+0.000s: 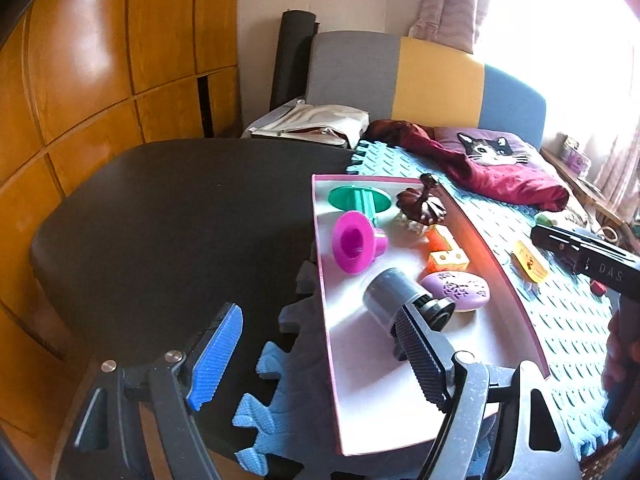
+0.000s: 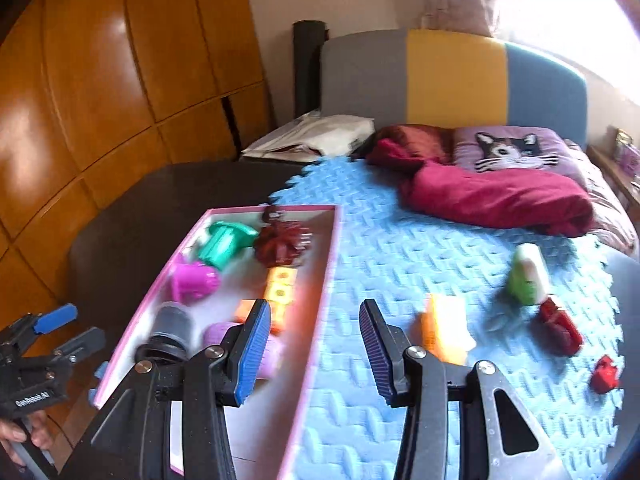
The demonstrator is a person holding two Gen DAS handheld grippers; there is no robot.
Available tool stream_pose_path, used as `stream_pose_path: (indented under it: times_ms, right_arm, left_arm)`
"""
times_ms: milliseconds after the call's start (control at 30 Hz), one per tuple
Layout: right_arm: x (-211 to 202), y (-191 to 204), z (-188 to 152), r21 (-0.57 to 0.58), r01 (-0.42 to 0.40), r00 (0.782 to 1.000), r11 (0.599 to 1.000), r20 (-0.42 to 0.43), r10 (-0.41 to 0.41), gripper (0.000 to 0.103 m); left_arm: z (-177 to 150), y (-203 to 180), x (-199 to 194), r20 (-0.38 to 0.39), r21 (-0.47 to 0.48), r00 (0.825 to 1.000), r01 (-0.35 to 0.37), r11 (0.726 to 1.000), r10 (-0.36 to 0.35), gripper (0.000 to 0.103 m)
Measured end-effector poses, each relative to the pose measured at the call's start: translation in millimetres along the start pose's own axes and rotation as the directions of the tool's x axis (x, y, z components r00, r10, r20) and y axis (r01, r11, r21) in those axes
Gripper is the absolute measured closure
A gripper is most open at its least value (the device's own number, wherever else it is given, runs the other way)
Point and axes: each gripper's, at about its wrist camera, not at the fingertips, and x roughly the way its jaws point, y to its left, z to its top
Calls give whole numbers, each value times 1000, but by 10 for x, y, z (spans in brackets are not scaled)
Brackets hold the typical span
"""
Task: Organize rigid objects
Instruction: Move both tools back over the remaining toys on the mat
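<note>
A white tray with a pink rim (image 1: 332,320) (image 2: 320,280) lies on a blue foam mat (image 2: 400,248). In it are a green spool (image 1: 360,200), a magenta funnel (image 1: 356,242), a dark brown piece (image 1: 420,204), orange blocks (image 1: 446,254), a purple oval (image 1: 456,286) and a grey cylinder (image 1: 392,292). My left gripper (image 1: 320,356) stands open over the tray's near left edge, holding nothing. My right gripper (image 2: 314,354) is open above the tray's right rim, also with nothing in it. On the mat lie an orange block (image 2: 444,332), a green-white piece (image 2: 528,276) and two red pieces (image 2: 560,330) (image 2: 604,374).
A dark round table (image 1: 180,220) holds the mat. Behind it stand a grey, yellow and blue headboard (image 1: 436,76), a crimson cloth (image 2: 492,196), a cat-print pillow (image 2: 508,148) and a white bag (image 1: 316,124). Wooden cupboards (image 1: 100,60) fill the left. A hand (image 2: 24,436) grips the left gripper's handle.
</note>
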Motion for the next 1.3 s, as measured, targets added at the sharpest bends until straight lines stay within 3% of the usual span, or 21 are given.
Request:
stream_pose_path:
  times_ms: [300, 500, 567, 633, 900, 967, 1233, 1300]
  right_arm:
    - [-214, -694, -34, 45, 141, 990, 989, 13, -141, 57]
    - [-300, -1255, -95, 91, 262, 964, 961, 18, -264, 57]
    - [-316, -1447, -145, 146, 301, 951, 942, 22, -307, 56]
    - [-290, -1649, -198, 223, 327, 944, 918, -27, -330, 56]
    - [-323, -1942, -231, 352, 337, 940, 873, -69, -335, 55]
    - [-315, -1999, -246, 386, 343, 938, 857, -84, -337, 55]
    - [-399, -2193, -326, 502, 328, 942, 800, -107, -319, 55]
    - [-414, -2208, -325, 511, 323, 943, 797, -102, -317, 55]
  left_arm:
    - [70, -240, -17, 9, 59, 1000, 28, 998, -29, 23]
    - [149, -456, -9, 14, 111, 999, 50, 993, -51, 23]
    - [178, -559, -8, 14, 134, 998, 59, 989, -61, 23]
    - [210, -657, -4, 14, 152, 997, 76, 986, -79, 23]
    - [305, -1149, 56, -31, 191, 973, 230, 954, -228, 23]
    - [315, -1268, 78, -43, 201, 968, 251, 947, -247, 16]
    - [362, -1718, 219, -121, 222, 937, 347, 911, -328, 16]
    - [385, -1836, 271, -129, 236, 940, 339, 911, -316, 16]
